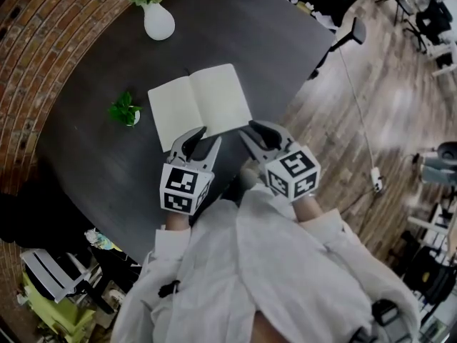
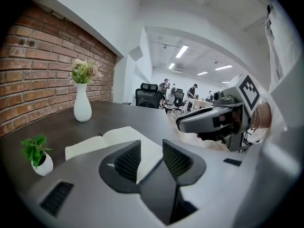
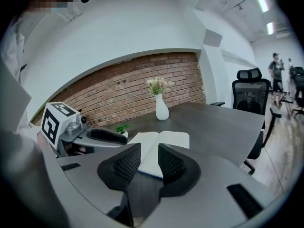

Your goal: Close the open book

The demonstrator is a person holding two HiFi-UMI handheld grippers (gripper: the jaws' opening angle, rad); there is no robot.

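Note:
An open book (image 1: 200, 105) with blank white pages lies flat on the dark round table (image 1: 93, 156); it also shows as the book (image 2: 102, 144) in the left gripper view and the book (image 3: 159, 148) in the right gripper view. My left gripper (image 1: 197, 140) hovers just short of the book's near left corner, jaws apart, nothing between them. My right gripper (image 1: 255, 136) sits at the near right corner, jaws likewise apart and empty. Neither touches the pages that I can see.
A white vase with flowers (image 1: 157, 16) stands at the table's far side. A small green plant in a white pot (image 1: 126, 111) sits left of the book. An office chair (image 1: 343, 38) stands beyond the table's right edge, on wooden floor (image 1: 357, 127).

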